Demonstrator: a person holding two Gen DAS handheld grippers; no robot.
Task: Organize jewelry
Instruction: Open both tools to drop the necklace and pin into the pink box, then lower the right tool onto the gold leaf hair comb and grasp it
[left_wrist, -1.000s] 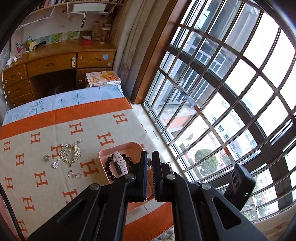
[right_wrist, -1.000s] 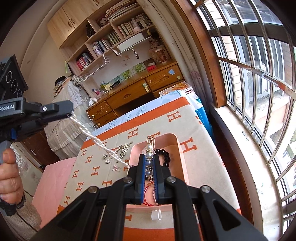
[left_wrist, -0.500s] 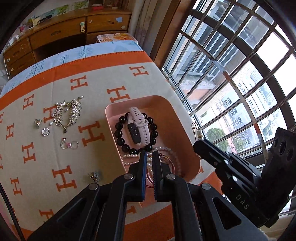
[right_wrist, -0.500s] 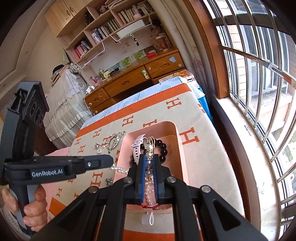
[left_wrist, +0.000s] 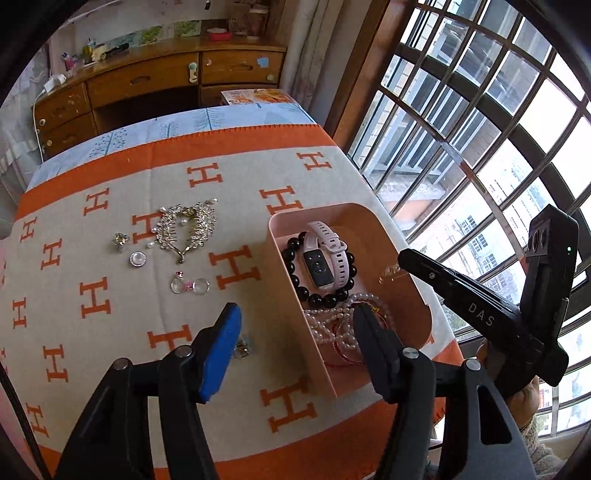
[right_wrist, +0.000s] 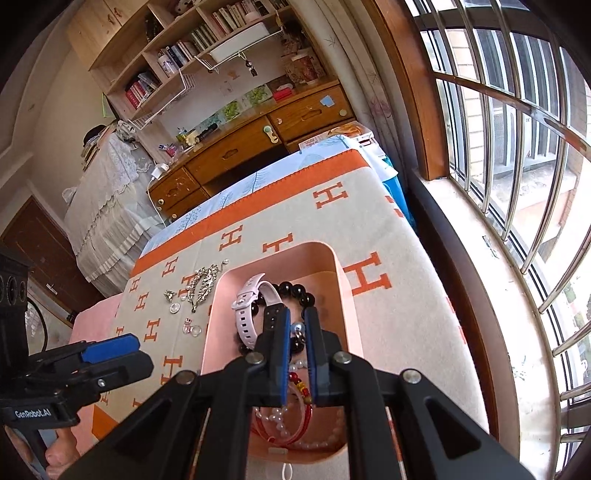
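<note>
Jewelry (left_wrist: 334, 295) heaped in pink tray (left_wrist: 280, 266) | left fingers (left_wrist: 295, 332) spread, empty | right fingers (right_wrist: 297, 334) pinching chain (right_wrist: 299, 332)

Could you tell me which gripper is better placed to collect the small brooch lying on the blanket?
Left: the left gripper is open beside the brooch; the right gripper hangs over the pink tray.

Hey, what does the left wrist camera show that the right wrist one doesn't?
Only the left wrist view shows the small trinket on the blanket by the open left gripper. Only the right wrist view shows the chain between the right gripper's fingers, and the bookshelves. Both show the pink tray, watch, black beads and brooch.
</note>
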